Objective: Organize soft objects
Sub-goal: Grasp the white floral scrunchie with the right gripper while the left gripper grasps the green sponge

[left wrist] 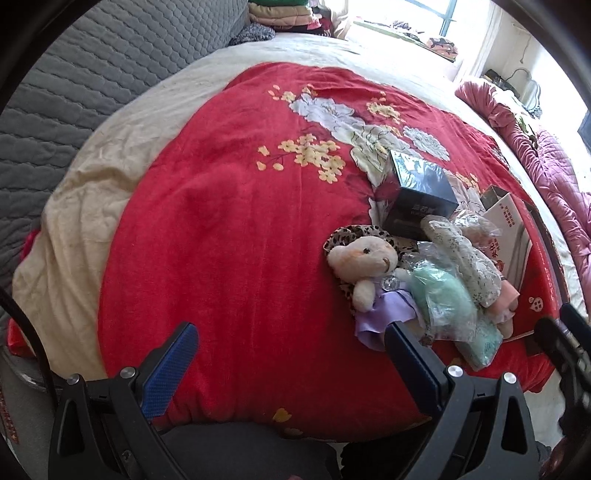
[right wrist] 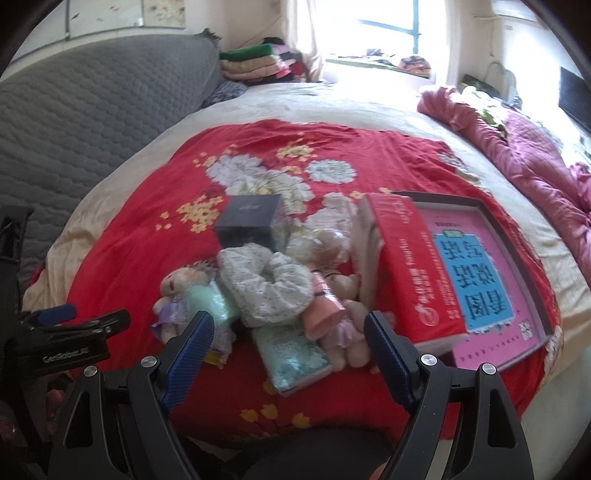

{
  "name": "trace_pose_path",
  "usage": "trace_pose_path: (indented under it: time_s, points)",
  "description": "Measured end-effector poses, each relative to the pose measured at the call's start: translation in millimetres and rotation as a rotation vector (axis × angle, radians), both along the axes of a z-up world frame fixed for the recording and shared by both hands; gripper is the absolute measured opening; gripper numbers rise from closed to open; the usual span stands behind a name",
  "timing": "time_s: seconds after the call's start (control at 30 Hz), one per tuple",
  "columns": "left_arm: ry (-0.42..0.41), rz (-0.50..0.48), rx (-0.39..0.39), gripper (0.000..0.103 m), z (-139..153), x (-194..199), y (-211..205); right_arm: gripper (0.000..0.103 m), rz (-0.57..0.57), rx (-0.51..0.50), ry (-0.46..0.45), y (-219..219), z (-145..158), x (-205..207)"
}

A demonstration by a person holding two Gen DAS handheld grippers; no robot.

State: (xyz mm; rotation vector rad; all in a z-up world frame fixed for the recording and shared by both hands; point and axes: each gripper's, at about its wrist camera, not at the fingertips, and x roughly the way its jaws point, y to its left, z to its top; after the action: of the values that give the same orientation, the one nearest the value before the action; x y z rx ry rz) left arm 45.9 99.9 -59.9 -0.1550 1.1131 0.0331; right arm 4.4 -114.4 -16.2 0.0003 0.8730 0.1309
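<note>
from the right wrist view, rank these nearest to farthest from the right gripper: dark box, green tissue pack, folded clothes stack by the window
1. Green tissue pack: just ahead of the open right gripper, between its fingers.
2. Dark box: mid-bed, behind the toy pile.
3. Folded clothes stack: beyond the bed, by the window.

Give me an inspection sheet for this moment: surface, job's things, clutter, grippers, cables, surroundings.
Surface: red floral blanket over a cream sheet on a bed.
Job's things: teddy bear, mint plush in a plastic bag, speckled white plush, pink-dressed doll, all piled together.
Clutter: dark box, red book, pink boxed set, tissue pack.
Grippers: left gripper open, empty; right gripper open, empty.
Cables: black cable.
Surroundings: grey headboard, pink quilt, folded clothes, window.
</note>
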Motion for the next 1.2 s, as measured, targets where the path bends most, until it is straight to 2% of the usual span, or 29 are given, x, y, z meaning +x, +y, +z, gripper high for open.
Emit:
trace_pose_path:
  time_s: [0.1,0.27,0.4,0.47,0.57,0.7,0.8,0.87,0.9,0.97,1.13,1.2]
  points:
    - [0.01,-0.005,-0.03,0.101,-5.1,7.5,0.5,0.084,0.032,0.023,0.013,8.9,-4.2,1.6]
    - [0.009,-0.035,-0.052,0.101,-9.4,15.4,-6.1,0.084,0.054,-0.011,0.005,9.3,-6.2,25.1]
    - [0.01,-0.059,-0.079,0.101,-8.7,22.1,-12.6,0.084,0.114,-0.087,0.029,15.8,-15.9,47.8]
    - [0.0,-0.082,-0.085,0.098,-5.5,22.9,-17.0,0.084,0.145,-0.112,0.053,20.2,-22.8,56.1]
    - [-0.006,-0.142,-0.116,0.098,-4.0,21.5,-21.5,0.079,0.182,-0.138,0.074,22.6,-32.5,67.0]
    - [-0.01,-0.18,-0.083,0.098,-4.1,18.8,-27.4,0.074,0.261,-0.118,0.12,24.8,-45.1,79.6]
    - [-0.01,-0.197,-0.1,0.098,-3.7,18.2,-29.3,0.058,0.292,-0.133,0.126,28.1,-52.1,88.4]
    - [-0.023,-0.223,-0.101,0.098,0.1,17.5,-34.2,0.032,0.311,-0.141,0.137,28.6,-58.2,92.2]
    - [-0.027,-0.237,-0.102,0.098,1.9,17.6,-37.7,0.028,0.311,-0.139,0.138,27.7,-59.8,93.7]
    - [-0.024,-0.269,-0.102,0.098,3.8,18.5,-44.5,0.01,0.309,-0.107,0.125,22.8,-58.0,93.4]
    - [-0.014,-0.339,-0.1,0.098,5.0,23.3,-65.8,0.008,0.266,-0.047,0.051,4.1,-35.5,88.3]
    - [-0.018,-0.364,-0.096,0.089,5.9,23.4,-74.9,0.008,0.25,-0.03,0.031,-3.3,-27.0,86.9]
